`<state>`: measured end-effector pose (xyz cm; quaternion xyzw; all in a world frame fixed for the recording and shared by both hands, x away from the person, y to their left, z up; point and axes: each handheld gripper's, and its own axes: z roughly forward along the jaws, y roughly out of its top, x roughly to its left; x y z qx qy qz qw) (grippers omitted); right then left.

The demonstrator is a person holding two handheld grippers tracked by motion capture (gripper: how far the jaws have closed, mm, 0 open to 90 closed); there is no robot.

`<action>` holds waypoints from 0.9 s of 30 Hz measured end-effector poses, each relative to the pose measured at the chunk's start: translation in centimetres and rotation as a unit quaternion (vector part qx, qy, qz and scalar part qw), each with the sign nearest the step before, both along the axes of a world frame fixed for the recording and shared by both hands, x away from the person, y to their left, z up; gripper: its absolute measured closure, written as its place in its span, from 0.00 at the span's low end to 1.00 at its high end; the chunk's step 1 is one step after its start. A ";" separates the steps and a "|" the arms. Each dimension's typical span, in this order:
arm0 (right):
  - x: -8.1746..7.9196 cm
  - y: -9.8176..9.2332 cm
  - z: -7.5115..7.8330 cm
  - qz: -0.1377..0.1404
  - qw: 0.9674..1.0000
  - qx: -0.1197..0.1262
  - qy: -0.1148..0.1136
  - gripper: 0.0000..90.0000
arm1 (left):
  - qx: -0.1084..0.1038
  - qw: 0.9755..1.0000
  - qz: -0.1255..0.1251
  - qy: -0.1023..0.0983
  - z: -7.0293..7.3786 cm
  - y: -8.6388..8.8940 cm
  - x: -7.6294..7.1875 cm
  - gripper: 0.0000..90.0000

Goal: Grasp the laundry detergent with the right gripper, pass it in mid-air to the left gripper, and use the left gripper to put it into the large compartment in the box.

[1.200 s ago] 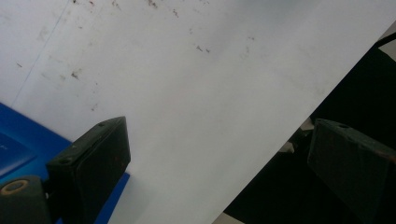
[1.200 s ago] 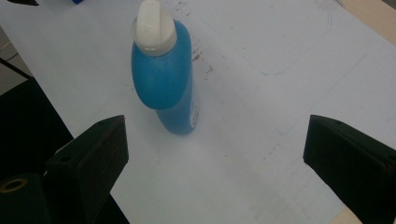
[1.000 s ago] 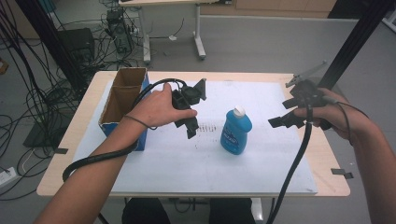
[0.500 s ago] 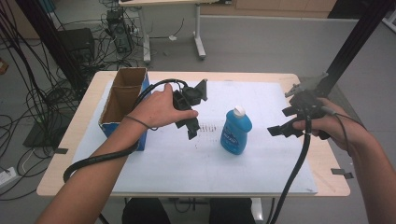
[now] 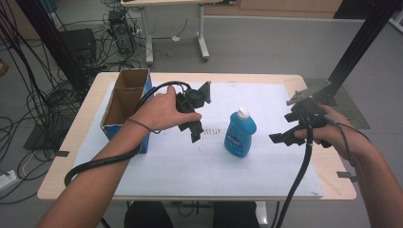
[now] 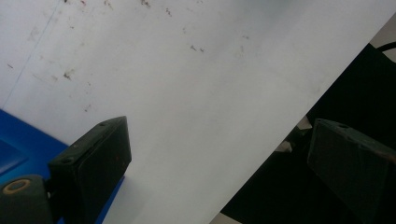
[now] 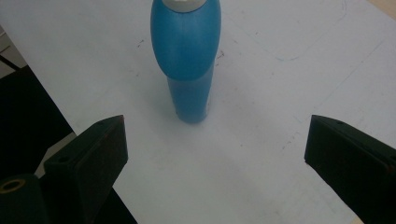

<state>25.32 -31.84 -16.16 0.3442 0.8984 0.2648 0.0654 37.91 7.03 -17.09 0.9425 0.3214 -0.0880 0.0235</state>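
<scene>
The blue bottle (image 5: 240, 133) stands upright mid-desk (image 5: 266, 78), between both tongs. The right tongs (image 5: 285, 135) gape wide, empty, aimed at it; I'd go in level and pinch the body low. The left tongs (image 5: 196, 124) are wide too, holding nothing.

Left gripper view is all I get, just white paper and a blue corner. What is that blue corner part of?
Observer: An open cardboard box with blue sides, at the table's left end.
Operator: Is there something to grab?
Observer: Yes, a blue bottle with a white cap stands upright on the white sheet.
Operator: Is the other gripper near it?
Observer: The right gripper points at the bottle, jaws wide apart, not touching it.
</scene>
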 end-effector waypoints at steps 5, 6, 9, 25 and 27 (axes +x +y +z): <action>-0.4 0.2 -0.4 0.002 1.000 0.000 -0.002 0.07 | 0.001 1.000 -0.002 0.002 -0.2 0.1 -0.1 0.07; -0.6 0.2 -0.6 0.003 1.000 -0.001 -0.004 0.07 | 0.001 1.000 0.000 0.003 -0.3 0.2 -0.1 0.07; -0.9 0.2 -0.9 -0.001 1.000 -0.001 -0.008 0.07 | 0.001 1.000 0.001 0.003 -0.3 0.2 -0.1 0.07; -2.5 -0.8 -2.7 -0.011 0.999 0.019 -0.029 0.08 | 0.004 1.000 0.001 0.003 -0.2 0.2 -0.2 0.07; -2.6 -0.9 -2.8 -0.011 0.999 0.021 -0.029 0.08 | 0.004 1.000 0.001 0.003 -0.3 0.2 -0.2 0.07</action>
